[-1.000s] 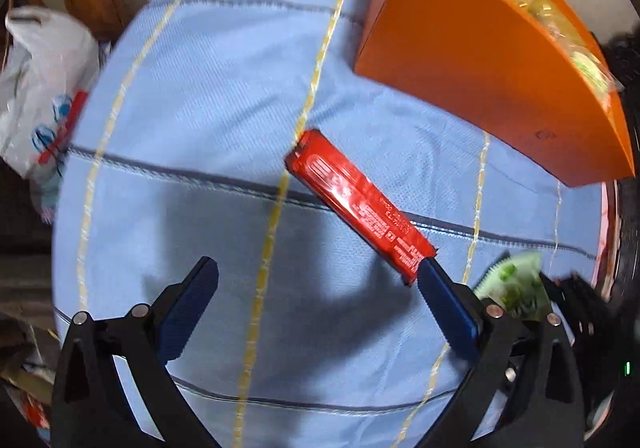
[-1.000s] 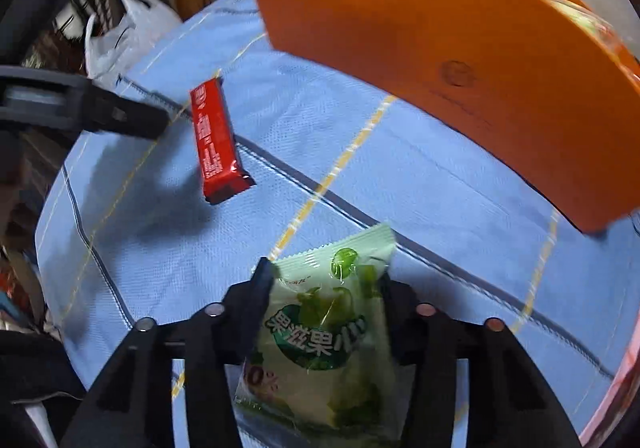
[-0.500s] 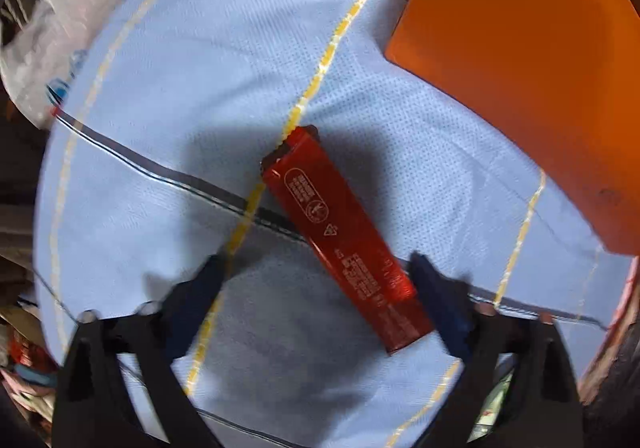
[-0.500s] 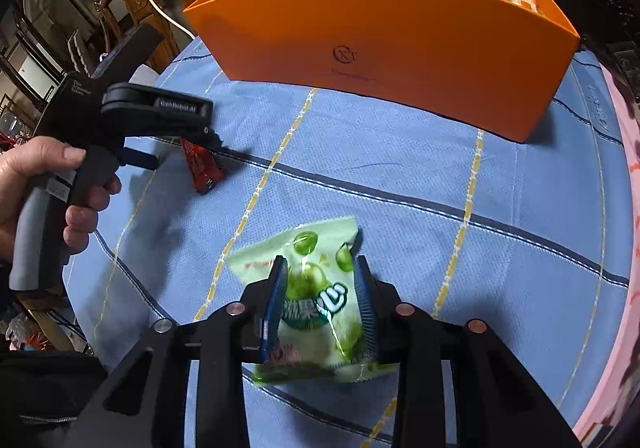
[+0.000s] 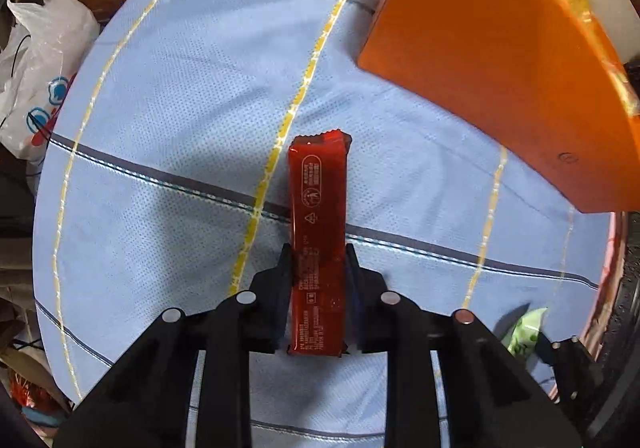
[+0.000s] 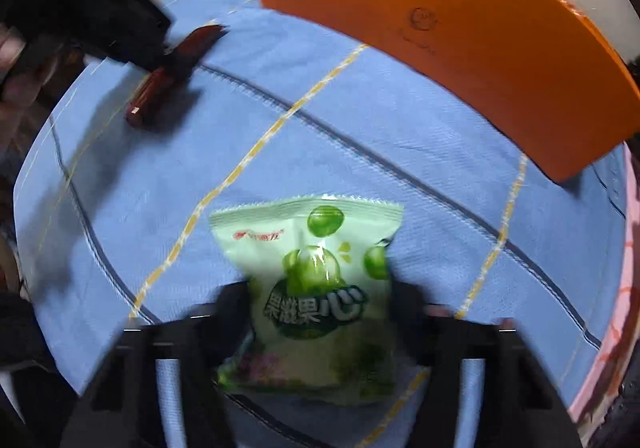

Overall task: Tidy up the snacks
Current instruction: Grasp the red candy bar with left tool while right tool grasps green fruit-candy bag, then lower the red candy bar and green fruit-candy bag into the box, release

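The left claw [image 5: 318,268] is closing on a glossy red rectangular foil bar [image 5: 318,244]; the right claw [image 6: 320,312], blurred, clamps a crinkly pale-green plastic snack pouch [image 6: 316,280], hiding its lower half.

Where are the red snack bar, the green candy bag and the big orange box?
red snack bar [image 5: 318,207], left wrist view, on the upper half of its wrapper.
green candy bag [image 6: 316,280], right wrist view, on the printed front.
orange box [image 6: 460,47], right wrist view, on its front wall.
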Demonstrator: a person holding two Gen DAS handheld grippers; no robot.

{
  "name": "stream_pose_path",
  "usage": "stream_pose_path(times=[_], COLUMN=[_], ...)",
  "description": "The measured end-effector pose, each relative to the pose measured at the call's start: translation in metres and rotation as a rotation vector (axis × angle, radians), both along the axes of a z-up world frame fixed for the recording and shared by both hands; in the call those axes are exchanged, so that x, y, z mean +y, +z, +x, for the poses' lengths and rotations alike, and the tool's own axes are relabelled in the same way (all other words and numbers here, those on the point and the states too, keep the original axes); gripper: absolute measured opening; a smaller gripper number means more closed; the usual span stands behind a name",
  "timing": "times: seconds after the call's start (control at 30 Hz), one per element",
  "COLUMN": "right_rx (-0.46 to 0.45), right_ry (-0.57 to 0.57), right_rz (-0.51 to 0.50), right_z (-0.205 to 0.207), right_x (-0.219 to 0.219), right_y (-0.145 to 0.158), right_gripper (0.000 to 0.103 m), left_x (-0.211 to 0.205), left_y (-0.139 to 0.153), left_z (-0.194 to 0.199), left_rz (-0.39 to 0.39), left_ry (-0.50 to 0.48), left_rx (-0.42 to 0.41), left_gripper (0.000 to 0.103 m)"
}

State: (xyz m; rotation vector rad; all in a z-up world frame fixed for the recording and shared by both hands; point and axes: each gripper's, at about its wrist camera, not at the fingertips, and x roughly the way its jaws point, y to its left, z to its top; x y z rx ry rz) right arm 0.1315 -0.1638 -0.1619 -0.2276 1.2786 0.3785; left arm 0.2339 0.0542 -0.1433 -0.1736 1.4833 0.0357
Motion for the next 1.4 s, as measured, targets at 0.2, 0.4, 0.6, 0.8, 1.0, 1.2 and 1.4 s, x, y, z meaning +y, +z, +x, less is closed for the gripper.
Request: stream_pose_path(times=[0.2,0.4,0.6,0.8,1.0,1.2,1.4], right_rx=[-0.078,-0.184,-0.326,-0.426,-0.452,-0.412,-0.383], right_ry=[-0.082,-0.113,-0.160,-0.203,-0.227,-0.240,-0.306], right_rz=[0.119,0.170,0.201,0.195,0.212,0.196,0.147], right_z=[0.004,0.010,0.038,0.078,0.130,0.177,0.201], right_x=[-0.030,-0.046,-0.064,-0.082,-0.085,-0.077,-0.073], right_y=[0.047,0.095,0.153,0.189,0.198,0.175,0.151], right_gripper=[0.035,0.035,0.035,0.035,0.035,0.036,0.062], left_x=[-0.006,-0.021,-0.055,-0.076,-0.100,-0.115,-0.124], left_y=[0.042,0.081,0.130,0.164,0.176,0.163,0.126], left_z=[-0.005,-0.007,0.004,0.037,0.085,0.124,0.156], left_rz=[-0.003,-0.038,-0.074,-0.093,-0.098,-0.089,0.062], left_ry=[-0.072,-0.130,-0.195,-0.244,-0.288,-0.298,-0.275], left_rx=[-0.087,-0.170,-0.289,-0.377,-0.418,-0.412,-0.368], left_gripper=[0.023,0.023,0.023,0.023,0.023,0.023,0.086])
